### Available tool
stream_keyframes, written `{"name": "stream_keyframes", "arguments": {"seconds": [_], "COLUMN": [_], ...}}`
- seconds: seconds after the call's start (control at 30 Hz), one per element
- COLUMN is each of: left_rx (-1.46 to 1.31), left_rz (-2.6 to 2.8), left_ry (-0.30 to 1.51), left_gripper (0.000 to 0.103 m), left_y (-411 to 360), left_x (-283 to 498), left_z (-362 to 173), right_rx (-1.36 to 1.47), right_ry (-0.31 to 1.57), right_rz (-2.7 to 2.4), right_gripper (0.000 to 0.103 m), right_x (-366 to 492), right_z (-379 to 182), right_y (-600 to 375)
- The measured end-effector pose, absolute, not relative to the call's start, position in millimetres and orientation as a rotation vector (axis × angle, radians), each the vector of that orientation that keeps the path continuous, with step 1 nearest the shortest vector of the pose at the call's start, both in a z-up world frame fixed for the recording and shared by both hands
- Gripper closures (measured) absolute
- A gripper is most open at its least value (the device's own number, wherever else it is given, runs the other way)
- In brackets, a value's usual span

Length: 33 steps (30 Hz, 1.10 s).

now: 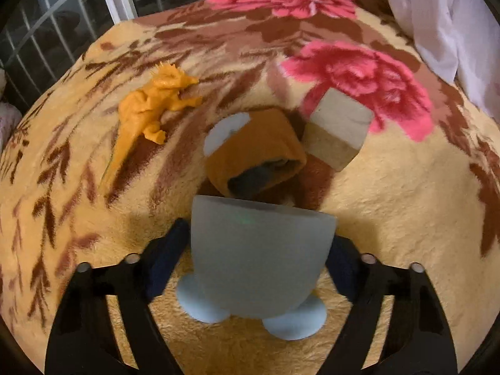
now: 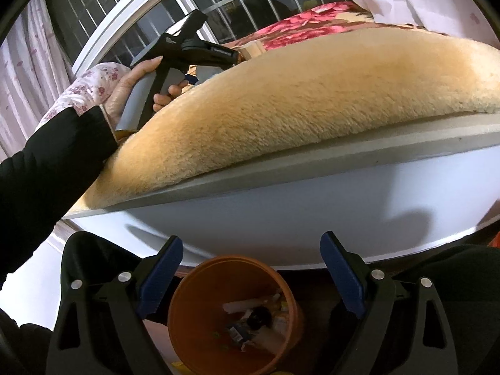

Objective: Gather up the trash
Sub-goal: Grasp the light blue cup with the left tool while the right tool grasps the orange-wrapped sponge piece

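Between our left claw's (image 1: 256, 250) blue pads we are clenching the frosted grey footed cup (image 1: 261, 259) — squeezing gently, lifting straight; our right claw (image 2: 251, 268) is hanging released above the orange plastic bin (image 2: 200, 306).

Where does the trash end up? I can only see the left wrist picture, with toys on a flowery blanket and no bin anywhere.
Observer: The right wrist view shows an orange bucket down beside the bed, lower than the blanket.
Operator: Is there anything in it?
Observer: Yes, scraps lie at the bottom: some white pieces and something dark.
Operator: What is the other gripper doing?
Observer: The right gripper hangs above the bucket with its jaws open and nothing between them.
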<state>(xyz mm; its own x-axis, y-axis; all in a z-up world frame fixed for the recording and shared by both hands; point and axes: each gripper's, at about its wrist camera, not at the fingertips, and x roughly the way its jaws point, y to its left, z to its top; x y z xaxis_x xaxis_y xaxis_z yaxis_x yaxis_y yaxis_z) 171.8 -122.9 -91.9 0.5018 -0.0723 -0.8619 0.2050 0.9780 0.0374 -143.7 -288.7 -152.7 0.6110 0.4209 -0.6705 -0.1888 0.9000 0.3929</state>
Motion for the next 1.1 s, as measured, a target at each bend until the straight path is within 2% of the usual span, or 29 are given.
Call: {"name": "stream_keyframes", "arguments": {"seconds": [0.33, 0.6, 0.93, 1.03, 1.1], "left_rx": [0.013, 0.007, -0.097, -0.128, -0.137], "left_rz": [-0.172, -0.031, 0.035, 0.044, 0.038], "left_ry": [0.918, 0.771, 0.77, 0.757, 0.752], "left_gripper": [0.045, 0.045, 0.045, 0.045, 0.045], "left_y": [-68.5, -0.3, 32.5, 38.1, 39.2], "left_x": [103.1, 33.4, 28.8, 31.8, 31.2], "left_z": [-58.1, -24.3, -57.4, -65.1, -69.4], "right_rx": [0.255, 0.236, 0.173, 0.187, 0.204], "right_ry": [0.829, 0.755, 0.7, 0.756, 0.806], "right_rz": [0.348, 0.433, 0.521, 0.515, 0.477], "right_gripper": [0.015, 0.015, 0.015, 0.015, 0.019], "right_x": [-147.5, -119.5, 2.2, 65.4, 103.3], "right_z": [-138.9, -86.1, -20.8, -24.7, -37.2], "right_y": [-280.5, -274.9, -225.2, -194.8, -183.4]}}
